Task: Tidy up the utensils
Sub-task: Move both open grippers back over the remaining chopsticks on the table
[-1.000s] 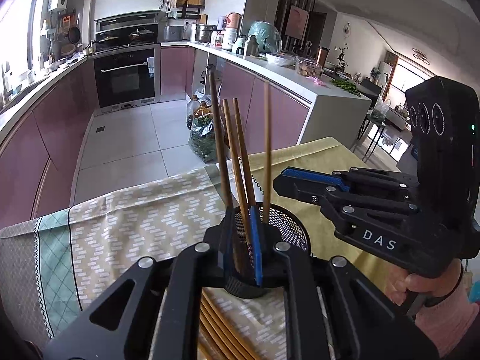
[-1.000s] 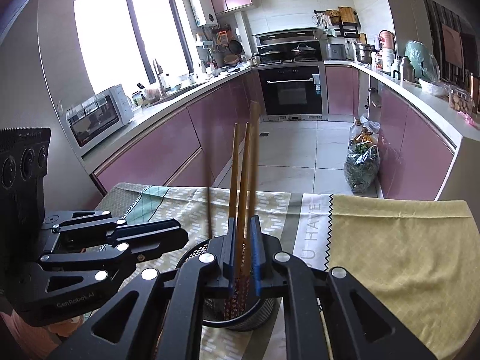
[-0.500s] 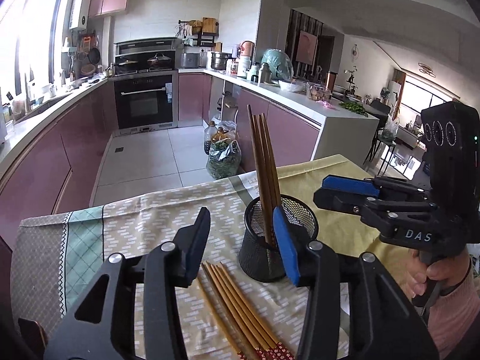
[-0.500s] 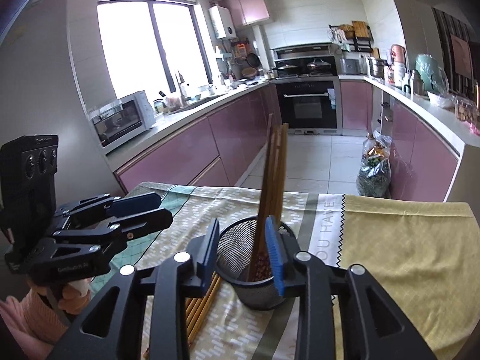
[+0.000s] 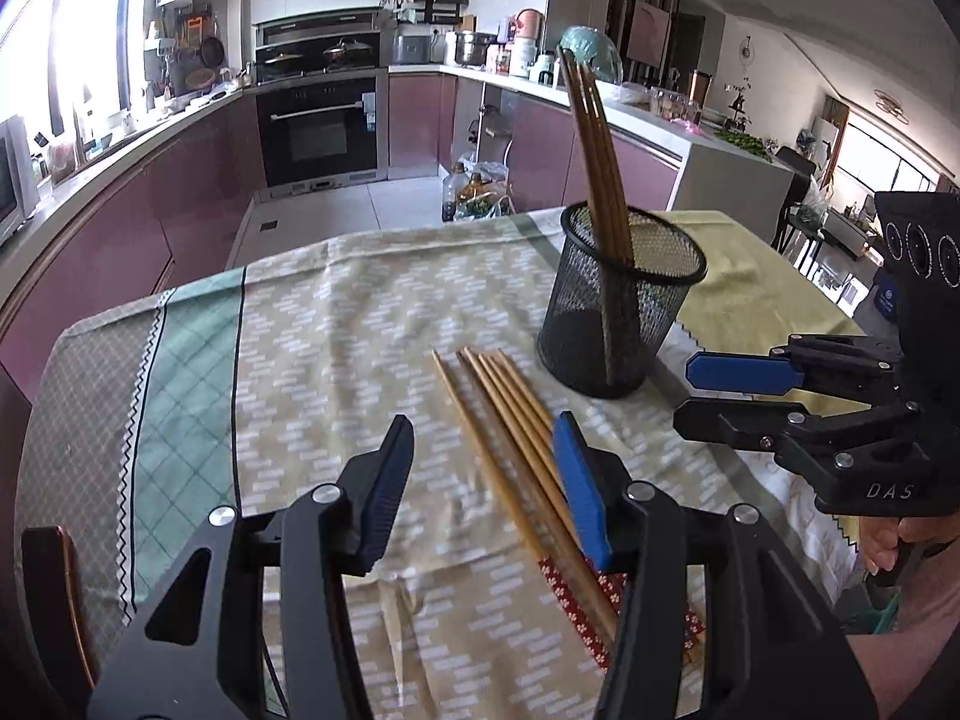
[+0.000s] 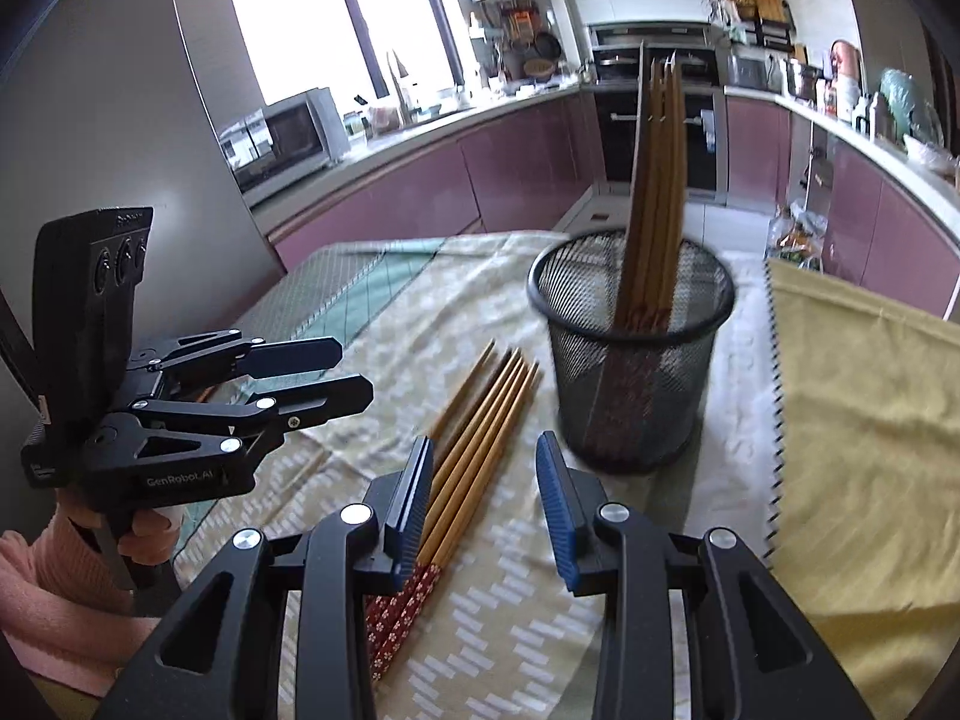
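Left wrist: chopsticks [image 5: 603, 180], several, leaning upright in mesh cup [image 5: 618, 306]; five more [image 5: 510, 420] flat on cloth [image 5: 336, 324] just beside cup. Left tool [image 5: 483, 471] agape over loose ones, empty. Right tool [image 6: 483, 501] agape, empty, likewise above them.

Daylight fills both views, coming from the kitchen window [image 6: 336, 18], which is blown out to plain white in the right wrist view and flares at the upper left edge of the left wrist view. The scene is bright and evenly lit — shadows on the tablecloth [image 5: 336, 324] are soft, with a faint dark patch beside the mesh holder [image 6: 630, 354]. Fisheye distortion bends the cabinets [image 6: 480, 180] and ceiling lines into curves, and the corners fall to black vignette. The holder's rim looks smeared by motion blur in the right wrist view — the left wrist view is sharper.
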A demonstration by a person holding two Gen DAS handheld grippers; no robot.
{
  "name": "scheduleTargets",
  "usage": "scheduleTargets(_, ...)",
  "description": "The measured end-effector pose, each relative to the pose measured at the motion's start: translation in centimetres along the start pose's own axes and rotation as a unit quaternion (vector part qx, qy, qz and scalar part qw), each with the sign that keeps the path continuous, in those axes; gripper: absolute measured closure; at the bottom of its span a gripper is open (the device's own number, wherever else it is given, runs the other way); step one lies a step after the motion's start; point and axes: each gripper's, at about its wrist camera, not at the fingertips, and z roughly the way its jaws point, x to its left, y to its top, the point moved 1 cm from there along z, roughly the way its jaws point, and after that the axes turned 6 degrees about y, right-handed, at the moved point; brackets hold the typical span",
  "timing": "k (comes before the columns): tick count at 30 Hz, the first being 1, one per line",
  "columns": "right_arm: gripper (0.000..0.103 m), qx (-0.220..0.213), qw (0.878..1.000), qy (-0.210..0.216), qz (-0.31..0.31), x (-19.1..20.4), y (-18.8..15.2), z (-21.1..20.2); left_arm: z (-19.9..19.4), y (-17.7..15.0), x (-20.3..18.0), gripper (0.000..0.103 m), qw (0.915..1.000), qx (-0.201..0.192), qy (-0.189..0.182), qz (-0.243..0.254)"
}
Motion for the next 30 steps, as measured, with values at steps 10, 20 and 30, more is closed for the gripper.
scheduleTargets(10, 0.07, 0.045, 0.999, -0.014, 0.016, 0.5, -2.0, 3.2, 2.9, -2.1, -0.2, 0.055, 0.9989, 0.046, -0.005, -0.006)
scheduleTargets(20, 0.07, 0.052, 0.998, -0.028, 0.014, 0.8, -2.4, 3.8, 4.4, -2.6, -0.3, 0.056, 0.9977, 0.066, -0.004, -0.011)
scheduleTargets(30, 0.07, 0.059, 0.997, -0.043, 0.008, 1.0, -2.3, 4.5, 5.0, -2.6, -0.7, 0.056, 0.9972, 0.075, 0.002, -0.005)
